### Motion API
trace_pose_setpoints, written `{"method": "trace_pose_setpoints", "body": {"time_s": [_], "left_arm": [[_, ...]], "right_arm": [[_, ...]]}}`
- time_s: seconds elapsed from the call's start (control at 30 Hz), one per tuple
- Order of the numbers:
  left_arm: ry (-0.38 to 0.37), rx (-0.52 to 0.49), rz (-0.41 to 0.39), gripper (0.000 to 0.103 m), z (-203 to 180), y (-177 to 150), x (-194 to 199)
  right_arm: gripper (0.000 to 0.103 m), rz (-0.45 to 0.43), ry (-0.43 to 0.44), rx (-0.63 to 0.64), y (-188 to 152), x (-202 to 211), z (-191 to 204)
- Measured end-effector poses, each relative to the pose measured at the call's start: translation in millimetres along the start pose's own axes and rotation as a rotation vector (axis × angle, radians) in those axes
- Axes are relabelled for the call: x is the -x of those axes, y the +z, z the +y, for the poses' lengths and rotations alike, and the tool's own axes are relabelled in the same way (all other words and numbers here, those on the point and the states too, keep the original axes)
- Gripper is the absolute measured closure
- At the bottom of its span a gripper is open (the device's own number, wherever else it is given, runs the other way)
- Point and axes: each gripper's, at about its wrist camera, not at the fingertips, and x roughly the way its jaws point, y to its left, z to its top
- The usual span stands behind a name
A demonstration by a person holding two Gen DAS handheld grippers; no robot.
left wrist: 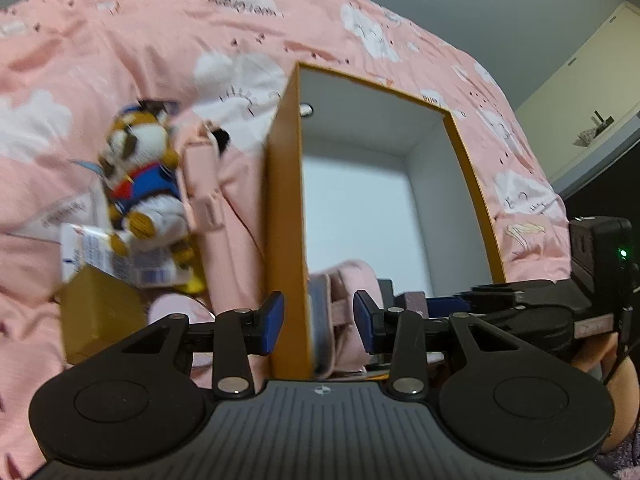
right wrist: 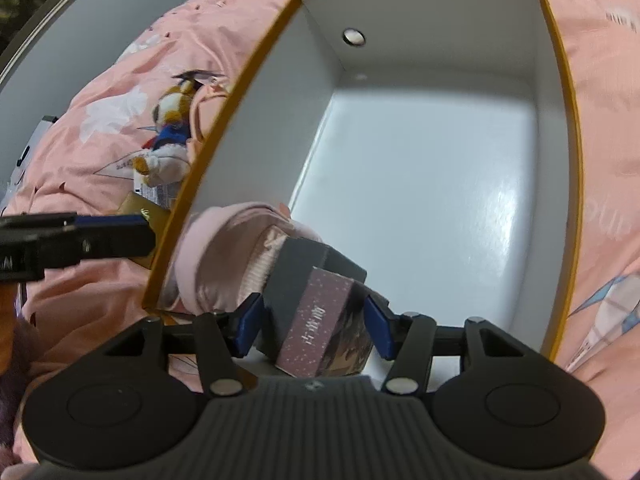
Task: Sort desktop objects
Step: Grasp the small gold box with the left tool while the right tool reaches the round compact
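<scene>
An open orange box with a white inside (left wrist: 472, 168) (right wrist: 224, 132) lies on pink bedding. My left gripper (left wrist: 320, 320) straddles its near wall (left wrist: 286, 200). One pad sits on the outer face, and the other is inside against a pink pouch (left wrist: 344, 280) (right wrist: 224, 256). One left finger (right wrist: 108, 232) shows outside that wall. My right gripper (right wrist: 314, 330) is inside the box corner, its jaws loosened around a small purple-and-black carton (right wrist: 320, 320) that rests tilted against the pouch. A striped plush toy (left wrist: 140, 176) (right wrist: 170, 136) lies outside the box.
A gold box (left wrist: 96, 320) (right wrist: 138, 204) and paper tags (left wrist: 120, 264) lie by the plush toy, with a pink strap-like item (left wrist: 200, 184) beside them. The pink cloud-print quilt (left wrist: 360, 32) surrounds the box. A pale cabinet (left wrist: 592, 92) stands far right.
</scene>
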Motion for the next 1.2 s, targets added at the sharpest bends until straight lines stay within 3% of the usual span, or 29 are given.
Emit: {"method": "trace_pose_setpoints", "body": {"time_s": [0.2,0.4,0.6,0.73,0.83,1.03,1.2], "left_arm": [[0.074,-0.029,-0.059,0.057,2.3,-0.3,28.4],[0.217,-0.055,-0.08,0.057,18.9,1.4,50.5],[0.326,-0.107,-0.033,0.052,36.5,-3.5,58.0],[0.369,-0.137,0.0,0.048,43.6,-10.5,53.1],[0.353,-0.094,0.031,0.046,53.8,-10.5,45.7],[0.328,0.111,0.074,0.045,82.9,-3.6,27.8],[0.349,0.216,0.112,0.045,101.2,-1.6,12.0]], "right_arm": [[0.045,-0.13,-0.042,0.096,1.4,28.6,14.5],[0.046,-0.273,-0.03,0.219,6.3,50.2,38.4],[0.046,-0.297,0.001,0.41,16.1,48.2,73.3],[0.055,-0.277,0.0,0.498,25.5,37.1,92.4],[0.056,-0.239,0.002,0.549,32.1,27.2,105.3],[0.056,-0.209,0.011,0.629,36.2,16.2,126.9],[0.056,-0.191,0.014,0.658,41.2,7.7,134.0]]}}
